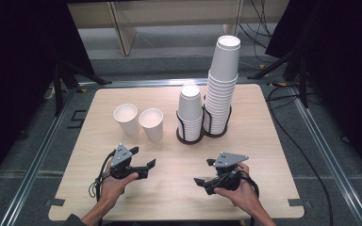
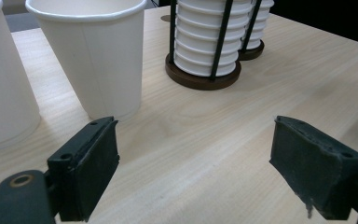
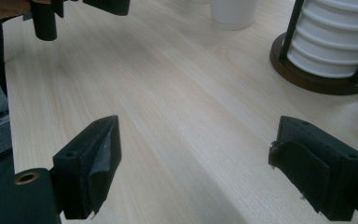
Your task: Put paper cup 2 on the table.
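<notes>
Two loose white paper cups stand upright side by side on the wooden table, one to the left [image 1: 126, 118] [image 2: 0, 84] and one to the right [image 1: 152, 124] [image 2: 98, 56]. My left gripper [image 1: 143, 157] [image 2: 193, 158] hovers just in front of the right cup, open, with bare table between its pads. My right gripper [image 1: 204, 172] [image 3: 196, 163] is held near the table's front at the right. It points left and is open on nothing. The right gripper view also shows the left gripper [image 3: 51, 14] at the top left.
Behind the grippers stand two black wire cup holders: a short stack of white cups [image 1: 190, 113] [image 2: 205, 46] [image 3: 326, 51] and a tall leaning stack [image 1: 222, 84] to its right. The table [image 1: 264, 141] has rounded corners. Dark stands and cables lie beyond it.
</notes>
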Demonstrator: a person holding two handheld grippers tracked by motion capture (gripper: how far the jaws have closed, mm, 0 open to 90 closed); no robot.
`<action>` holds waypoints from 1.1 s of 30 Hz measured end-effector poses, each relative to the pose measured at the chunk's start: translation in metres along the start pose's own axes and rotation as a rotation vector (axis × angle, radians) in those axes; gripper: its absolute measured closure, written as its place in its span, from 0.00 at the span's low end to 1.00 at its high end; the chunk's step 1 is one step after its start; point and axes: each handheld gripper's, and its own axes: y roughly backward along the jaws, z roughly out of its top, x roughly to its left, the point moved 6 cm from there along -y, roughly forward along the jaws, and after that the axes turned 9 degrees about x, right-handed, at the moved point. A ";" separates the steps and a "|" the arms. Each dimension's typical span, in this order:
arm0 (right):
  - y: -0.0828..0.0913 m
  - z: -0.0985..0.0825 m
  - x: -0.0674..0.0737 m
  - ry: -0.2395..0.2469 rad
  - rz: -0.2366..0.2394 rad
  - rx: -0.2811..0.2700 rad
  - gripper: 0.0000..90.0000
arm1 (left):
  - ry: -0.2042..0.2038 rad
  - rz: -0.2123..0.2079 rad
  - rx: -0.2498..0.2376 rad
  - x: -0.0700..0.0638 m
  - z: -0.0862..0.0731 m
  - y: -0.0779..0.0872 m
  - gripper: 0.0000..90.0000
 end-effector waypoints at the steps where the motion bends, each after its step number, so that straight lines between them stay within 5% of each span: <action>1: 0.000 0.000 0.000 0.000 0.000 -0.001 0.18 | -0.006 -0.008 -0.005 -0.001 -0.001 0.001 0.16; 26: 0.002 -0.004 -0.001 -0.023 0.001 0.002 0.18 | -0.019 -0.040 0.005 -0.021 -0.022 0.032 0.16; 28: 0.001 -0.005 0.002 -0.046 0.044 0.009 0.18 | -0.021 -0.038 0.014 -0.022 -0.025 0.036 0.16; 33: 0.006 -0.008 0.000 -0.038 -0.005 0.001 0.18 | -0.024 -0.044 0.011 -0.026 -0.028 0.042 0.16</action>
